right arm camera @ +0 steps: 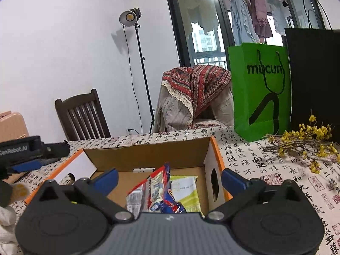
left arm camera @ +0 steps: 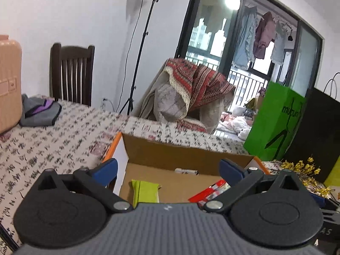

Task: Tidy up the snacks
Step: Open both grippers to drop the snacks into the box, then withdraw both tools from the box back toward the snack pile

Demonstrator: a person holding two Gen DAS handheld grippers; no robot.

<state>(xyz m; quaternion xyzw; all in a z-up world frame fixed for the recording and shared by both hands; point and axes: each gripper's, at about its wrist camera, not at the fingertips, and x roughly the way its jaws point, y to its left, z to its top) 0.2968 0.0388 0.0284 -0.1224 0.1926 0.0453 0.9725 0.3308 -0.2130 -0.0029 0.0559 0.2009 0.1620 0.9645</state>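
Your cardboard box [right arm camera: 148, 150] sits mid-bench [right arm camera: 265, 170], short of the far edge, and already holds the snacks: a red-and-blue packet [right arm camera: 158, 189] and a lime pouch [right arm camera: 187, 193] against its right wall. No snack shows outside it. Your left claw [left arm camera: 167, 170] and right claw [right arm camera: 170, 178] hang spread, pinching nothing. The sorting looks nearly finished.

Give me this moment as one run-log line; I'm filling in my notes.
left gripper: open, empty | right gripper: open, empty | snack packets: inside cardboard box
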